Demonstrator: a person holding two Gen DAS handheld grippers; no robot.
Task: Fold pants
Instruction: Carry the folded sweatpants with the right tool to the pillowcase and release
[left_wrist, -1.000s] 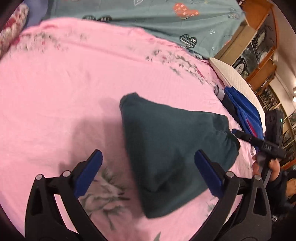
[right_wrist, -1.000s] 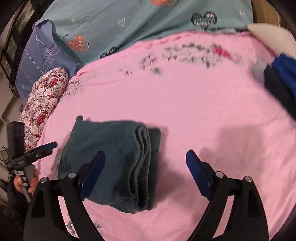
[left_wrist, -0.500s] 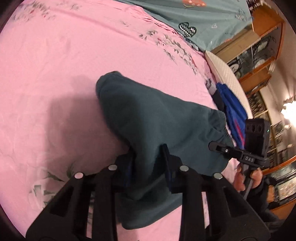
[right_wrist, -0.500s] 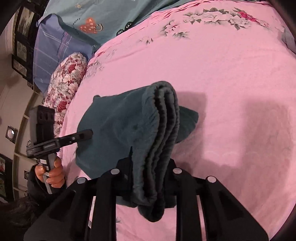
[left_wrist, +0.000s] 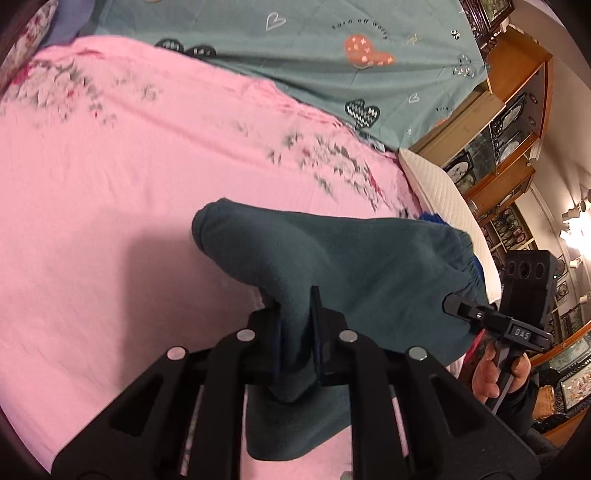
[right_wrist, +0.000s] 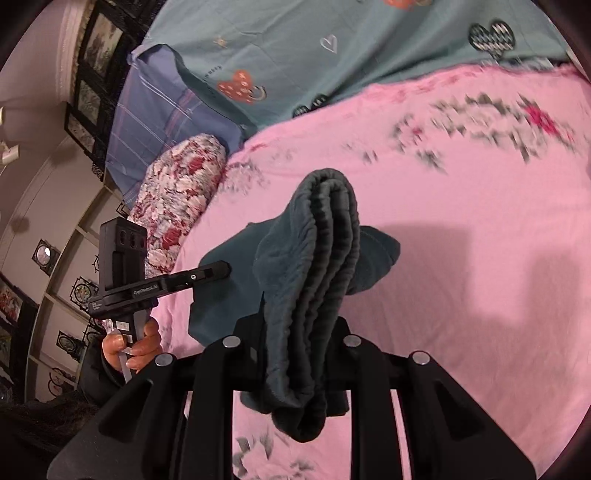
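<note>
The folded dark-teal fleece pants (left_wrist: 354, 273) hang lifted off the pink floral bedsheet (left_wrist: 110, 206), pinched at both ends. The left gripper (left_wrist: 295, 332) has just been closing and now clamps a thin fold at six o'clock in its view. The right gripper (right_wrist: 299, 343) is clamped on the thick ribbed waistband stack (right_wrist: 325, 251). The cloth looks soft, light and floppy; I'd say gripping all layers at the corners stops the bundle sagging open.
</note>
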